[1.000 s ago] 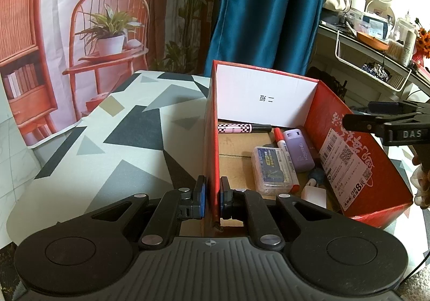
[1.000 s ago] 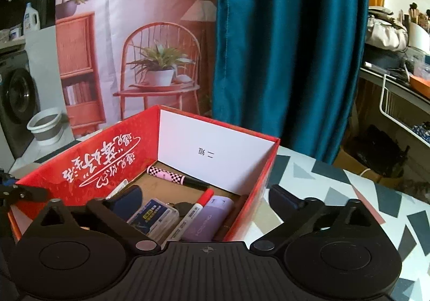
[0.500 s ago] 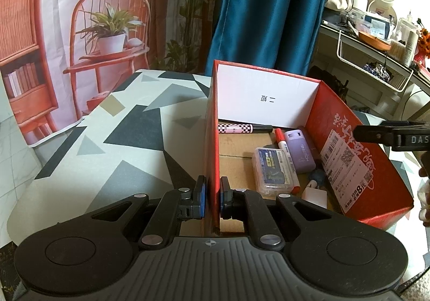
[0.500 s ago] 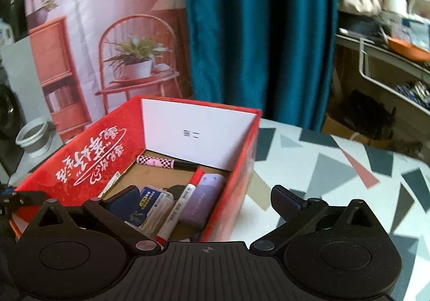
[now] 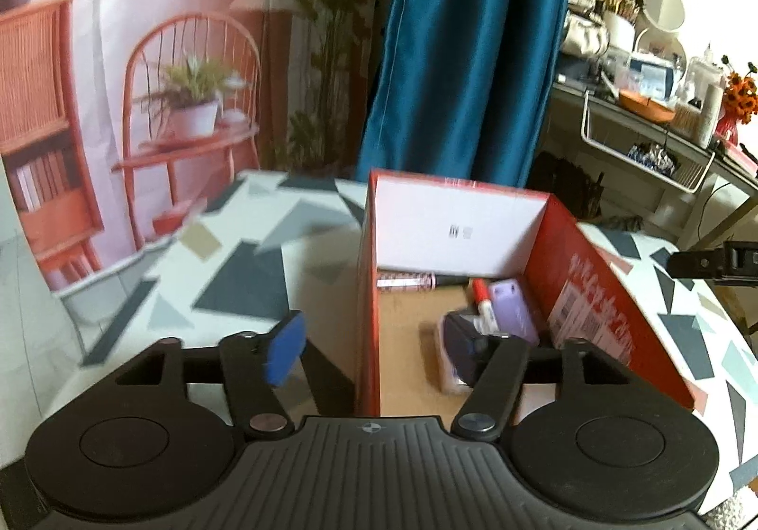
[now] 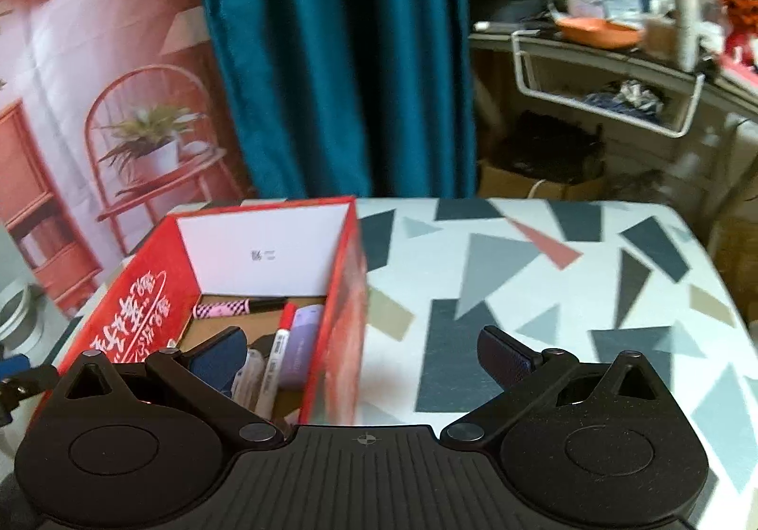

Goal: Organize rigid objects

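A red cardboard box (image 5: 592, 293) sits at centre frame on a patterned table (image 5: 246, 255). The left gripper (image 5: 383, 343) has just been opening; its fingers now straddle the box's left wall without touching it. The right gripper (image 6: 365, 354) stands wide apart, astride the box's right wall. White brush lettering marks the box side, unreadable. Inside, a red-capped marker (image 6: 279, 340) points toward the far wall.

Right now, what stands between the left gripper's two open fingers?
In the left wrist view, the near side wall of the red cardboard box stands between the left gripper fingers, untouched; its jaws have just been opening.
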A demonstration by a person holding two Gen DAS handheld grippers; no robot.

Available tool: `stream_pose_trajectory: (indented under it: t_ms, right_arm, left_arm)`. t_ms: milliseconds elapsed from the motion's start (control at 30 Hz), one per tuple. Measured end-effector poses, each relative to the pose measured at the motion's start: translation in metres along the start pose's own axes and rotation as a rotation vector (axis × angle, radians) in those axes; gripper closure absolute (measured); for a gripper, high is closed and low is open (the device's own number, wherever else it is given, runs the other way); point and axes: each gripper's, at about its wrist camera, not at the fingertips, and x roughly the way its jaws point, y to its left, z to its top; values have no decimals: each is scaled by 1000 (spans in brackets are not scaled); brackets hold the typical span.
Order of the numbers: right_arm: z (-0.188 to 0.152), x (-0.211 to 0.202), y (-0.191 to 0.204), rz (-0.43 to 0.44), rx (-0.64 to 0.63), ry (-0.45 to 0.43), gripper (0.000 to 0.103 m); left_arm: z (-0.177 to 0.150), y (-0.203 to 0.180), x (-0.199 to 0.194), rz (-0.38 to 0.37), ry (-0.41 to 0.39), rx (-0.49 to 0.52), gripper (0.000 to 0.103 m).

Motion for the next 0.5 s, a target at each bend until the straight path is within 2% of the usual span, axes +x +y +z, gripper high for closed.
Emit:
stream_pose_trajectory:
  t_ms: [100,200,367,500]
  right_arm:
    - [4,-24,0,0,14,-35,0]
    - [7,-51,3,-14,20,-75,0]
    - [14,-92,7,-26,72,-103,0]
    - [13,-129,16,-7,58,-157,0]
  left_arm:
    - [12,-2,-16,-1,-39,-9,6]
    - [26,-6,-36,-9,-85,-13,0]
    - [49,-23,-70,118,-144,46,0]
    - [60,-42,-101,190,-196,126,0]
